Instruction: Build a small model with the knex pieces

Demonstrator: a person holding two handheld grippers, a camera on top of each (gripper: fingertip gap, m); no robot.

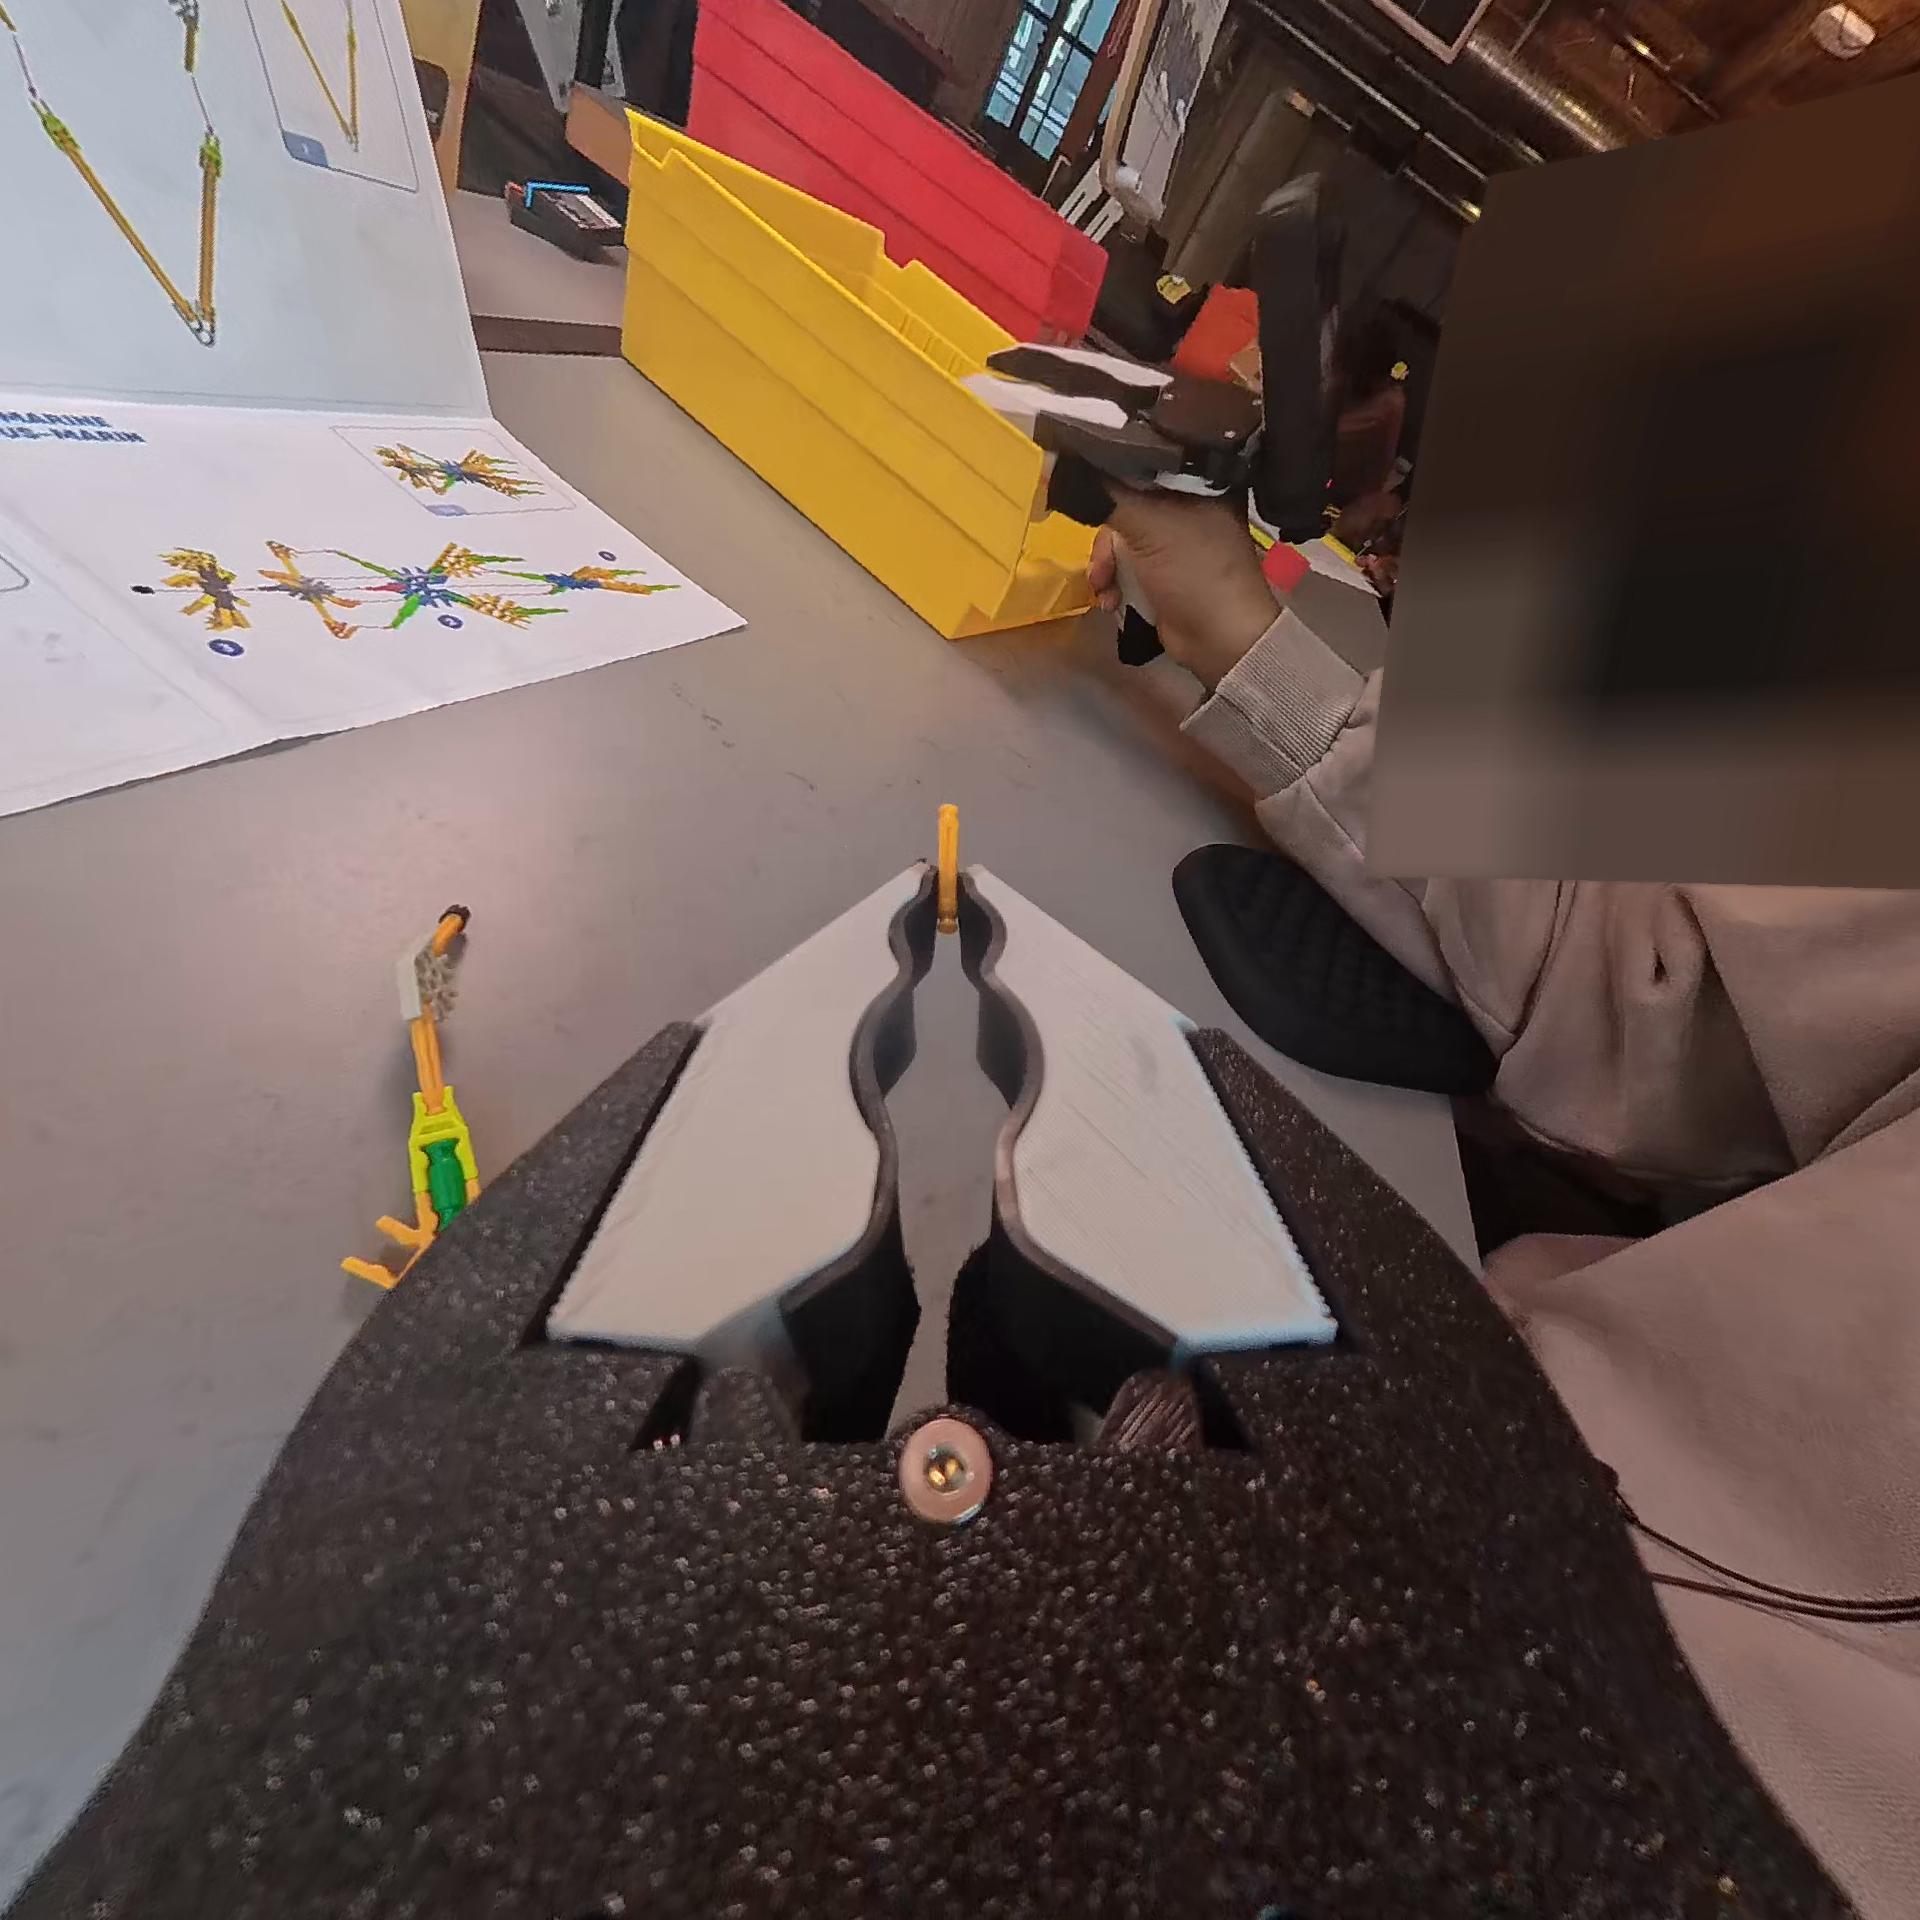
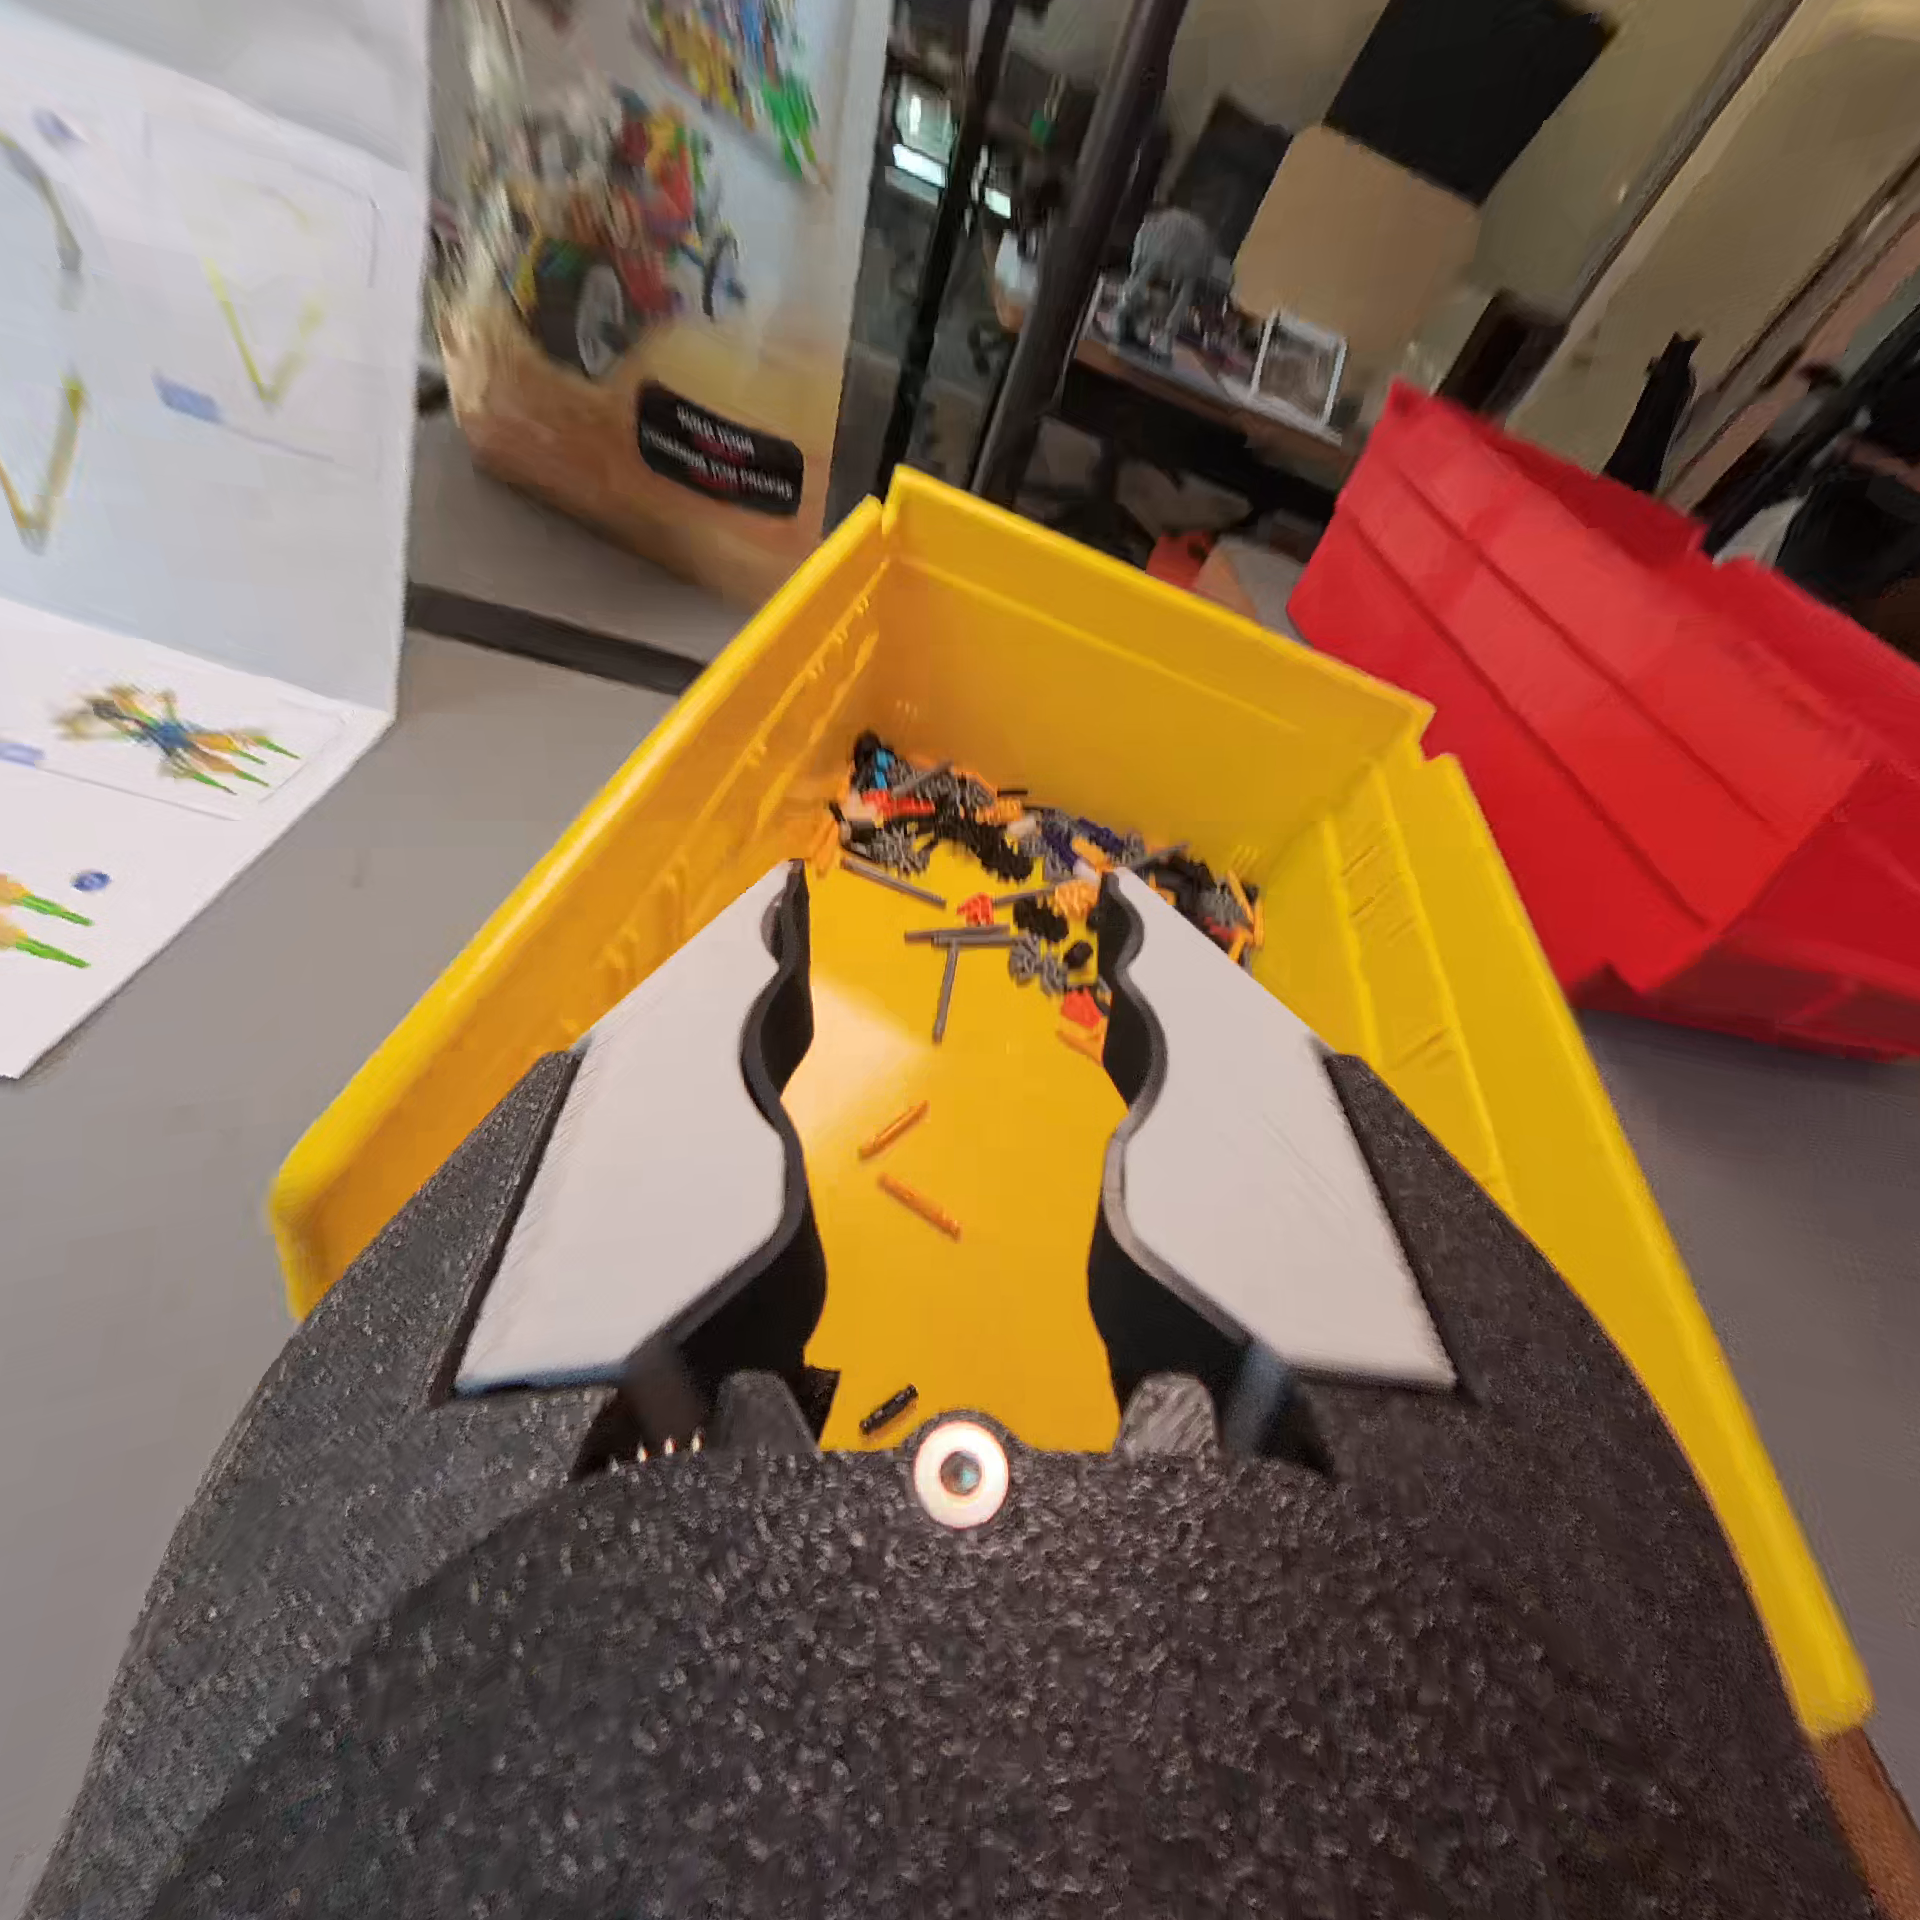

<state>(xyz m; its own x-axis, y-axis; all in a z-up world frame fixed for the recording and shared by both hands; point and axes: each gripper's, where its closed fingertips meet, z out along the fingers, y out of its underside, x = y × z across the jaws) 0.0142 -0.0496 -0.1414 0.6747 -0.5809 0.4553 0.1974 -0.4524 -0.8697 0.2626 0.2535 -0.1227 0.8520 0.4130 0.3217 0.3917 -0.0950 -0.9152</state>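
Left claw point(image 1: 948, 891) clenched on short orange plastic rod point(image 1: 947, 847) above grey desk point(image 1: 727, 831); right claw point(image 2: 951, 904) released over yellow plastic bin point(image 2: 1091, 665).

Your left wrist camera sits behind the left gripper point(image 1: 948, 883), looking forward and down along its fingers, close over the grey table point(image 1: 727, 831). Your right wrist camera looks forward and steeply down from close above the yellow bin point(image 2: 1091, 665), its picture slightly blurred. Both views share the yellow bin point(image 1: 831, 416), the red bin point(image 1: 883, 177) behind it, the instruction sheet point(image 1: 312, 623) and the table.
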